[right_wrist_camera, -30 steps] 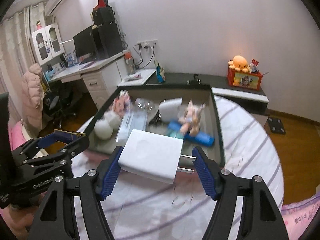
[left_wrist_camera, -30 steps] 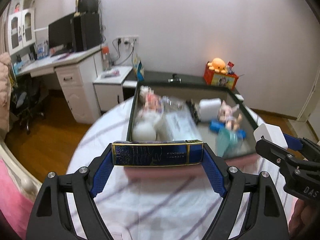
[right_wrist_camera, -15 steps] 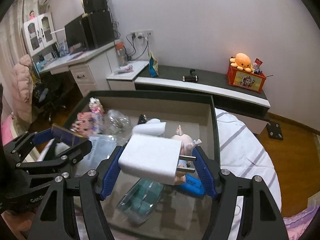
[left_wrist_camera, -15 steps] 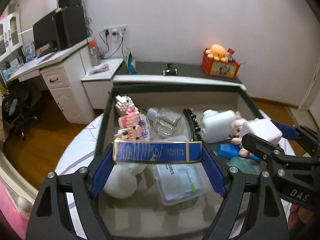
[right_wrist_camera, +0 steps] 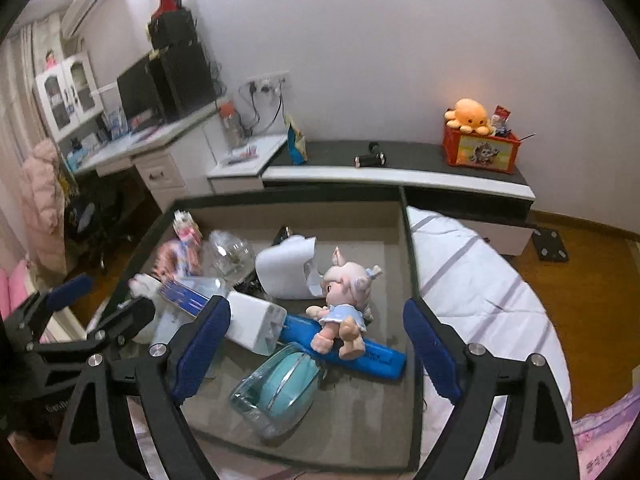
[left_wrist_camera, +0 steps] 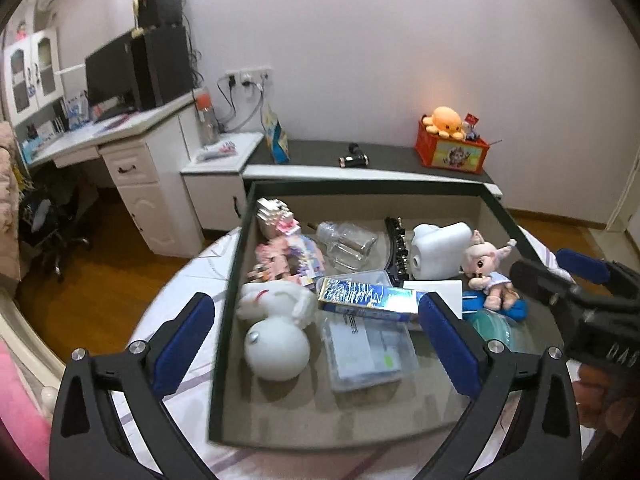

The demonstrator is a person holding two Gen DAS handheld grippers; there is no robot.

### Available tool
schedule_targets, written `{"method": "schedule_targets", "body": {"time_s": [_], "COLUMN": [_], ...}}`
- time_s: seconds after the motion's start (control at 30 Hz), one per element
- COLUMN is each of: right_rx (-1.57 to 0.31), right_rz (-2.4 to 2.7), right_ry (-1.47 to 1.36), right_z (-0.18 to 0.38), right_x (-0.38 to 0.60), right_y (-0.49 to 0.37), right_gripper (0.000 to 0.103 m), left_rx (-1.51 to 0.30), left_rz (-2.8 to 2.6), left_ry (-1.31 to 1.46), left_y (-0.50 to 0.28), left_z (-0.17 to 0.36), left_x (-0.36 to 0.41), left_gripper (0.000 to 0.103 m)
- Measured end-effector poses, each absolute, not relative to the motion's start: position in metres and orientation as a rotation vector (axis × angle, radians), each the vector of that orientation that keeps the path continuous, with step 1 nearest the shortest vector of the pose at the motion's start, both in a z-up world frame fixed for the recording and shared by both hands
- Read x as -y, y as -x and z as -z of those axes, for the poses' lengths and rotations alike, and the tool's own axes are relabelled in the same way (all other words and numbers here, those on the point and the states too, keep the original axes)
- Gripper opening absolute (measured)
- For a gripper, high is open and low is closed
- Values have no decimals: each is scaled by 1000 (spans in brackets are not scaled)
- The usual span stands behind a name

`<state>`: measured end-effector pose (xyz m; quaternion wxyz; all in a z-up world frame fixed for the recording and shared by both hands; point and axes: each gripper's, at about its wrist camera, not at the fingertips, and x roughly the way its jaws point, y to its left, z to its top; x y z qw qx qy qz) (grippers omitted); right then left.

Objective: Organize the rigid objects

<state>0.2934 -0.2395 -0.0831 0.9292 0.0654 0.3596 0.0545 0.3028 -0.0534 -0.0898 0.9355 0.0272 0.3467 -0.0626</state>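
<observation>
A dark-rimmed storage box sits on the bed, full of items. The blue and gold flat box lies inside on a clear plastic case. The white charger lies beside it, next to a blue bar. My left gripper is open and empty above the box's near left part. My right gripper is open and empty above the box's near right part, over a teal case.
In the box also lie a white plush, pink block toys, a glass bottle, a white container and a pink-haired doll. A low dark shelf and a white desk stand behind.
Both grippers moved over the box and opened. The blue and gold box left my left gripper and the white charger left my right gripper; both now lie in the box.
</observation>
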Motion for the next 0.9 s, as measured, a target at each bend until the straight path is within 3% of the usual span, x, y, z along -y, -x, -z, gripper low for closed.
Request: {"method": "schedule_targets", "body": {"time_s": [0.57,0.9], "right_rx": [-549,-464], "right_rz": [-74,-19], "right_ry": [-178,-174], "right_z": [4,-12], "right_x": [232,228], "right_y": [-140,-54], "right_gripper": [90,90], "left_rx": [-561,-502], "left_rz": [100,100], "left_ry": [-54,-42], "left_y": [-151,-73], "left_z": [17,-10], "left_x": [25,20], "left_gripper": [103,103]}}
